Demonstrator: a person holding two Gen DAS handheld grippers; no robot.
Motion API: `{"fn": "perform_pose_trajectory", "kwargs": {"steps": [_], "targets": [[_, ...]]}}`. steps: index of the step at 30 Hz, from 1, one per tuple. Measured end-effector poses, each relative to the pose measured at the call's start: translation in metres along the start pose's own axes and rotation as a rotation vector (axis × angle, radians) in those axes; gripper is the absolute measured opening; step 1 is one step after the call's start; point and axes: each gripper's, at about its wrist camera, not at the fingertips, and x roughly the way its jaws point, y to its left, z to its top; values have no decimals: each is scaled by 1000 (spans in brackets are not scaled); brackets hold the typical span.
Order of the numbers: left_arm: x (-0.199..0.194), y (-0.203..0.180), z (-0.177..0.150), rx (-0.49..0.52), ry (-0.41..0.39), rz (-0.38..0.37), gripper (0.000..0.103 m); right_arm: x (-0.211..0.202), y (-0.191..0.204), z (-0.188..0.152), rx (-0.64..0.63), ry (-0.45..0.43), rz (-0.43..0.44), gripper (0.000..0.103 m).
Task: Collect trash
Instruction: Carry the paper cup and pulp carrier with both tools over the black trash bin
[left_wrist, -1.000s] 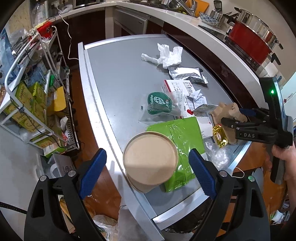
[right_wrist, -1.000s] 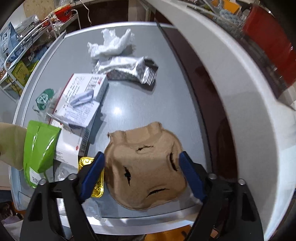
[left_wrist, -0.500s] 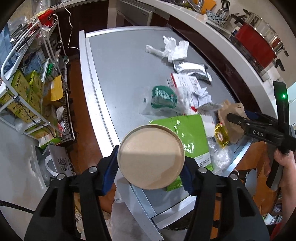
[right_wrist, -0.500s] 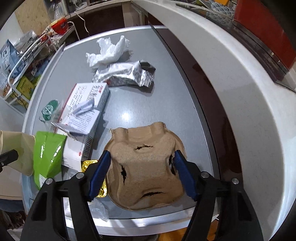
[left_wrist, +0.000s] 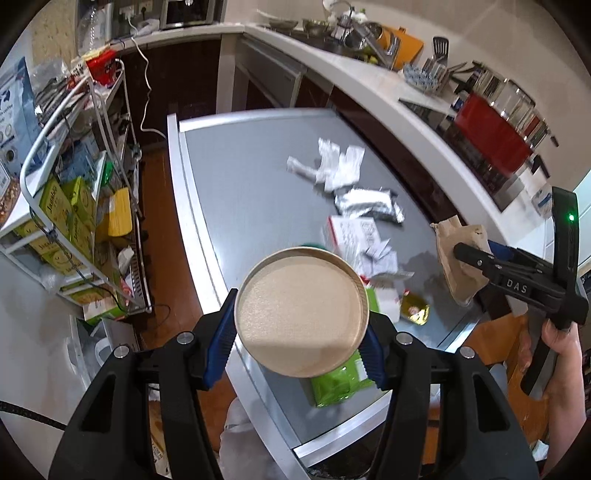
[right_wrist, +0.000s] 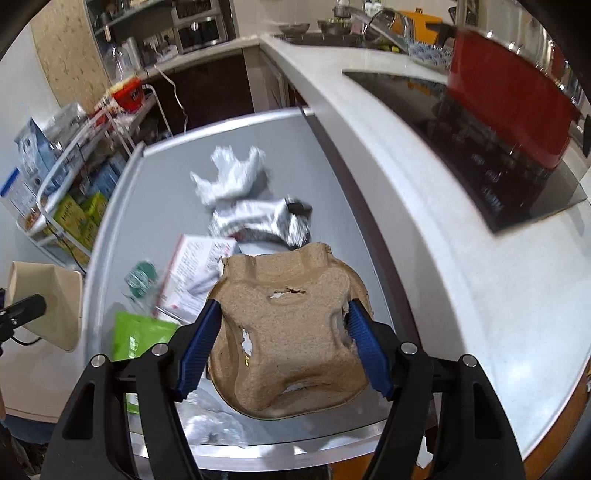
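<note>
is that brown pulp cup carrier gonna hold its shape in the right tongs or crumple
The pulp carrier probably stays fairly stiff: it keeps its moulded form between the right tongs. Its torn holes suggest it could crush if squeezed harder. It looks light.

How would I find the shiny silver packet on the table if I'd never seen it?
Start at the grey table beside the white counter. At its far end lies a crumpled white tissue; the silver packet sits just in front of it, before the white printed box. It is the only shiny, metallic-looking thing there, flat with one dark end.
</note>
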Motion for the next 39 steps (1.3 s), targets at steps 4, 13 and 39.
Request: {"fn": "perform_pose_trajectory", "kwargs": {"steps": [4,13,39], "targets": [[-19,-7,4,19,-55,4,58,-32,8,3,-19,-71,11,69],[-57,-24,0,73,-140,9,58,-97,27,-10,-23,-185,74,69],[-82,-92,-120,357,-36,-112,58,-145,30,-171,83,-30,128,69]]}}
